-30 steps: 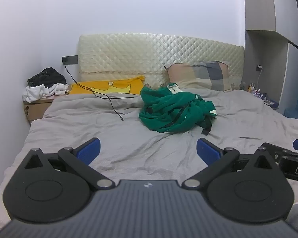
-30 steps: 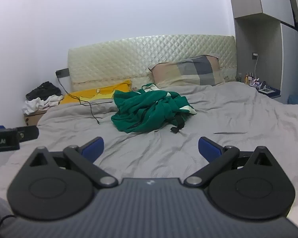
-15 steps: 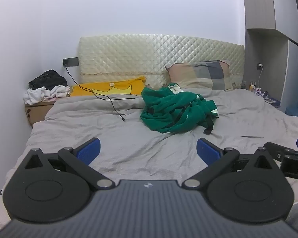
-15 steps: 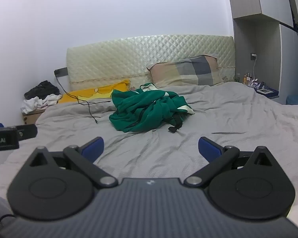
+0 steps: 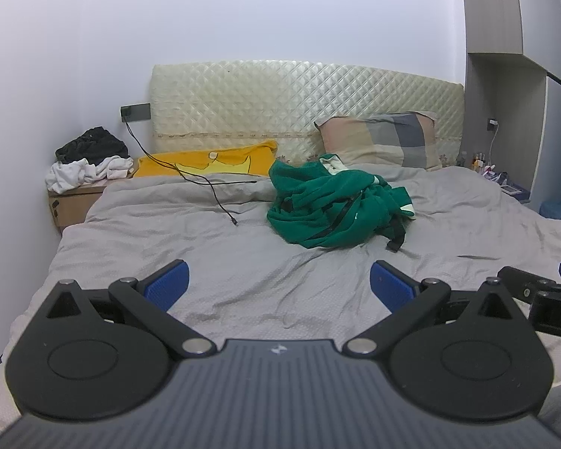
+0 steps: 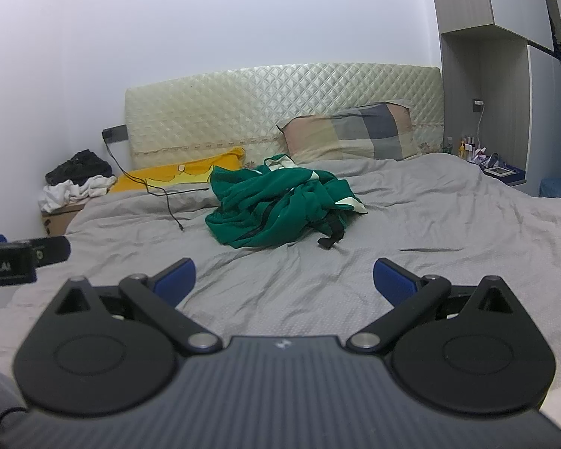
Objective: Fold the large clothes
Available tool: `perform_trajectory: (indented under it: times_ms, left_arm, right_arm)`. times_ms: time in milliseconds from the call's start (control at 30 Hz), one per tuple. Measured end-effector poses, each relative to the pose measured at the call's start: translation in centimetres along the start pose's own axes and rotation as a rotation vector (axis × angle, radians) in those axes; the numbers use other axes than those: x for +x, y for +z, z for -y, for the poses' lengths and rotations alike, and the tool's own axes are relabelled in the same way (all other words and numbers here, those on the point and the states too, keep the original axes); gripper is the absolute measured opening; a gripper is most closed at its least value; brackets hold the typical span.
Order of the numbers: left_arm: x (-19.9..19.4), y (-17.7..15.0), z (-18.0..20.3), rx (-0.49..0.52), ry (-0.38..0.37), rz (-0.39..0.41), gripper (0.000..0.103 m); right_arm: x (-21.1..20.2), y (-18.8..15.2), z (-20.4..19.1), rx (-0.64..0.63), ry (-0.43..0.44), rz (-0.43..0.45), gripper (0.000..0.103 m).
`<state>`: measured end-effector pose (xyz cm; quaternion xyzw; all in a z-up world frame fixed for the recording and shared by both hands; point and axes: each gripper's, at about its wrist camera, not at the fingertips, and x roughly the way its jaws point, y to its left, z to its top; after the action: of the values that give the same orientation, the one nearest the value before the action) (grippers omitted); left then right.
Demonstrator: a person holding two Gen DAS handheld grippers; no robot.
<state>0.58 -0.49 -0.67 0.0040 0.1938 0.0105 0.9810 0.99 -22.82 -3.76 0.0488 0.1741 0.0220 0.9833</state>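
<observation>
A crumpled green garment (image 5: 333,205) (image 6: 280,207) with a black zipper and pale cuffs lies in a heap on the grey bed cover (image 5: 243,262) (image 6: 430,232), near the pillows. My left gripper (image 5: 278,280) hovers open over the near part of the bed, well short of the garment, with nothing between its blue pads. In the right wrist view, my right gripper (image 6: 284,278) is likewise open and empty, at about the same distance from the heap. Each gripper's tip shows at the edge of the other's view.
A yellow pillow (image 5: 205,162) and a checked pillow (image 5: 381,146) lean on the quilted headboard (image 5: 299,101). A black cable (image 5: 205,187) trails across the cover left of the garment. A box with piled clothes (image 5: 86,157) stands at the left; a cluttered bedside shelf (image 6: 497,170) at the right.
Both views have shifted slightly, with the garment appearing a bit lower and closer. Both grippers stay open and empty.
</observation>
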Motion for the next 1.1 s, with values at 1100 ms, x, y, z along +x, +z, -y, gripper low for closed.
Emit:
perform_trajectory:
  times_ms: [1100]
  left_arm:
    - [-4.6,1.4,0.2,-0.024,-0.029,0.050,0.103]
  right_arm:
    - [-2.1,1.7,1.0,0.023,0.018,0.029,0.103]
